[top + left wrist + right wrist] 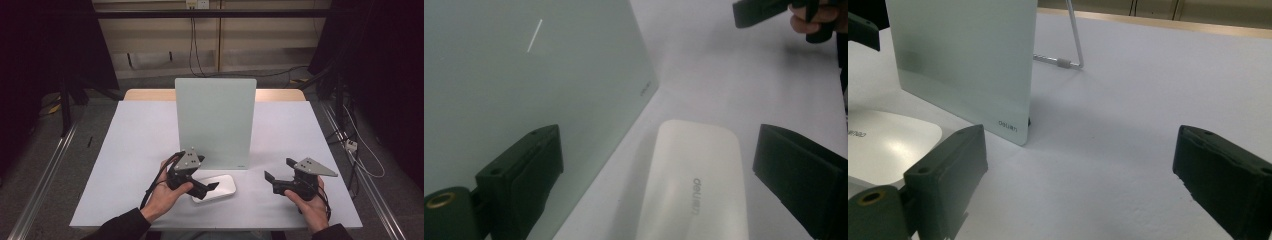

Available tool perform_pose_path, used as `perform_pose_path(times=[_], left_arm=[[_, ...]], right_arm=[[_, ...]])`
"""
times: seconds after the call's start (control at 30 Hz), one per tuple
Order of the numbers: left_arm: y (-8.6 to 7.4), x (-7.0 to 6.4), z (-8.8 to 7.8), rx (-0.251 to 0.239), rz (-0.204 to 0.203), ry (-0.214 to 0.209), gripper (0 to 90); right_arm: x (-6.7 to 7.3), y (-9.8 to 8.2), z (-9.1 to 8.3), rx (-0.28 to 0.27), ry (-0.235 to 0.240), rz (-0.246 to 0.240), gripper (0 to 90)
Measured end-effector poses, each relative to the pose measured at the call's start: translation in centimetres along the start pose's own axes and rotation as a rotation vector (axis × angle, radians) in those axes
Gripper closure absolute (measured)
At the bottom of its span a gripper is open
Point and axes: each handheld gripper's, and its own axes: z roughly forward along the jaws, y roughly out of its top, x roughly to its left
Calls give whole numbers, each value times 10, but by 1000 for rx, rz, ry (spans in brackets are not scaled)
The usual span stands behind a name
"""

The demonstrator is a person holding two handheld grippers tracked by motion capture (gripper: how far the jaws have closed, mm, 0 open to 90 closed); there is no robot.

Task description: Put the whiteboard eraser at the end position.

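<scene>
Both grippers (212, 186) (270, 181) are showing black bodies with grey three-cornered plates dotted with screws. Black cables are trailing at lower frame. Dark sleeves (122, 226) are covering the forearms.

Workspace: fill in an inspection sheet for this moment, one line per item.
Surface: pale table with a wooden far edge, otherwise bare.
Job's things: white eraser lies flat in front of the upright board; the board rests on a wire stand behind it.
Clutter: nothing seen.
Grippers: left gripper open, jaws either side of the eraser without pressing it; right gripper open, empty, off to the right.
Cables: a black cable trails from the left gripper; wires hang down the back wall.
Surroundings: metal rails on the floor, dark frames at both sides.
</scene>
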Motion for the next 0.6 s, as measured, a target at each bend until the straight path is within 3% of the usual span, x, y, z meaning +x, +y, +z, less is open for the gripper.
perform_pose_path(times=[0.17,0.6], left_arm=[[-2,5,-10,-18,-69,54,56],[-25,25,-52,-93,-147,169,53]], right_arm=[[0,0,-1,0,0,-1,72],[0,-1,-1,1,-1,-1,71]])
